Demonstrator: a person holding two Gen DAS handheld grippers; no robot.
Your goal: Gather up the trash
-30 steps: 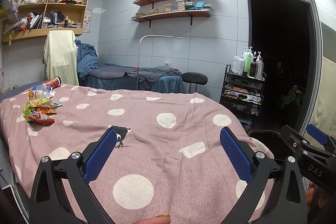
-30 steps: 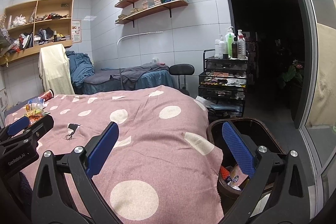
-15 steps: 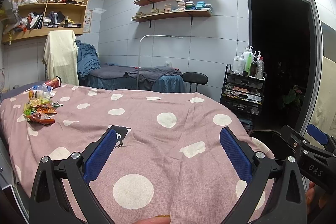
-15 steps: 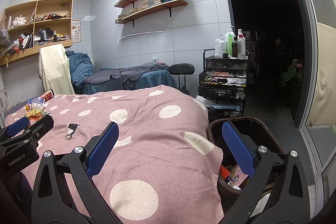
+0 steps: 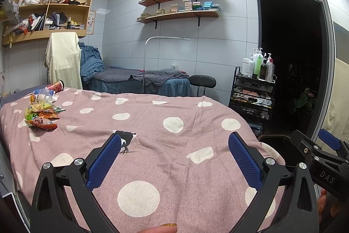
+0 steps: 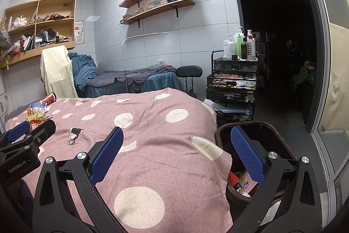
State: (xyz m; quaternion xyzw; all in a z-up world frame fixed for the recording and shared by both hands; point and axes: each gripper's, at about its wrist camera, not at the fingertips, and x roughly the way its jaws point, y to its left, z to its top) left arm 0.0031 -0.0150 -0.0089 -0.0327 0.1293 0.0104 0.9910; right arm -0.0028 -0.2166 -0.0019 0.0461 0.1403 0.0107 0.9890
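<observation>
Left wrist view low over the polka-dot bed [image 5: 174,123], facing the far tiled wall, right wrist view just beside it, nearer the trash bin [image 6: 272,134], both sharing bed, shelves [image 5: 178,3], trolley [image 6: 233,84]

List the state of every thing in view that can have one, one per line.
left gripper: open, empty, over the bedspread.
right gripper: open, empty.
trash bin: open-topped, wrappers at the bottom.
snack wrappers: piled loose on the bedspread.
plastic bottle: lying on its side.
red cup: tipped over.
bedspread: spread out, slightly wrinkled.
</observation>
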